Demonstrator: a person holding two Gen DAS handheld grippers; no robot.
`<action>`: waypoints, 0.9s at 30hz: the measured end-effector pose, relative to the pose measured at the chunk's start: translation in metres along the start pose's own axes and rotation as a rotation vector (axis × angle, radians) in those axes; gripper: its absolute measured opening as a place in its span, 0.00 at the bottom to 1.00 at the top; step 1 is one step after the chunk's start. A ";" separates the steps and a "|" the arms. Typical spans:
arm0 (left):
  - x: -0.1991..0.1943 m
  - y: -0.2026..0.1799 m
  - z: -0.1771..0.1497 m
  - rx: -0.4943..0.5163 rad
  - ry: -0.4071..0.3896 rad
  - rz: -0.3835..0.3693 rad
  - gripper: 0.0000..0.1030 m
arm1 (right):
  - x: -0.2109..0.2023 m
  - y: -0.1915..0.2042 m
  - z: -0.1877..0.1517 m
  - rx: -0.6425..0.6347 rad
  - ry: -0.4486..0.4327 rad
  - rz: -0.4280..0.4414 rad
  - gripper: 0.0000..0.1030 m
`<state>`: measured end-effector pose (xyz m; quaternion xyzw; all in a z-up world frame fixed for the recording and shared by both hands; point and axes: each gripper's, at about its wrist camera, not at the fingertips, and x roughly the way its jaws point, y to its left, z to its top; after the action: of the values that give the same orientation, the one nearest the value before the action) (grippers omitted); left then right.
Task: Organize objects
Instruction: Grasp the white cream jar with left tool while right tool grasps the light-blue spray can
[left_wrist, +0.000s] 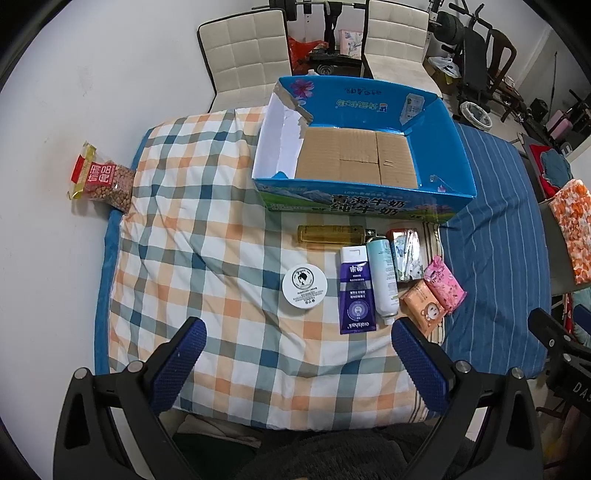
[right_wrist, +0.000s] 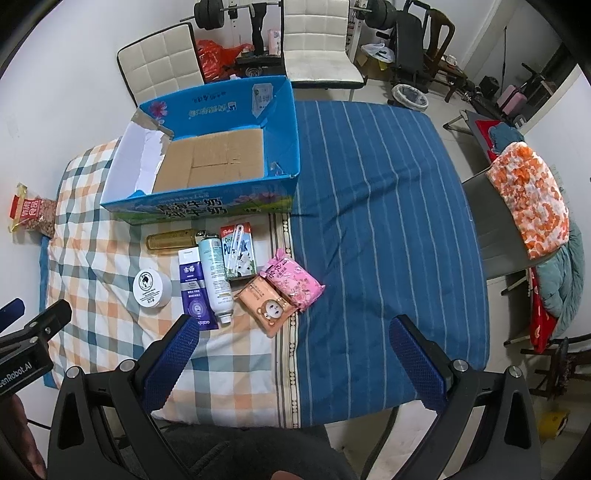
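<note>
An empty blue milk carton box stands open on the checked cloth. In front of it lie a golden bottle, a white round cream jar, a purple tube, a white spray can, a small milk carton, an orange tissue pack and a pink tissue pack. My left gripper and right gripper hover open above the near edge, holding nothing.
A bag of nuts lies on the white table at the left. A blue striped cloth covers the right half. White chairs stand behind the table; a chair with orange fabric is at the right.
</note>
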<state>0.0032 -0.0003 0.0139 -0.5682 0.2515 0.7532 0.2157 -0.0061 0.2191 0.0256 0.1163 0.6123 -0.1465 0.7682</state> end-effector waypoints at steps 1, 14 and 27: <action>0.003 0.001 0.000 0.009 -0.006 0.003 1.00 | 0.002 0.000 0.000 -0.013 -0.005 0.015 1.00; 0.140 0.030 0.005 0.256 0.087 -0.008 0.94 | 0.151 0.047 0.005 -0.092 0.174 0.174 0.75; 0.230 0.015 -0.005 0.307 0.236 -0.099 0.76 | 0.264 0.111 -0.008 -0.161 0.273 0.183 0.56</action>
<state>-0.0625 -0.0056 -0.2071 -0.6248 0.3585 0.6227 0.3056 0.0822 0.3034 -0.2339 0.1283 0.7075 -0.0092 0.6949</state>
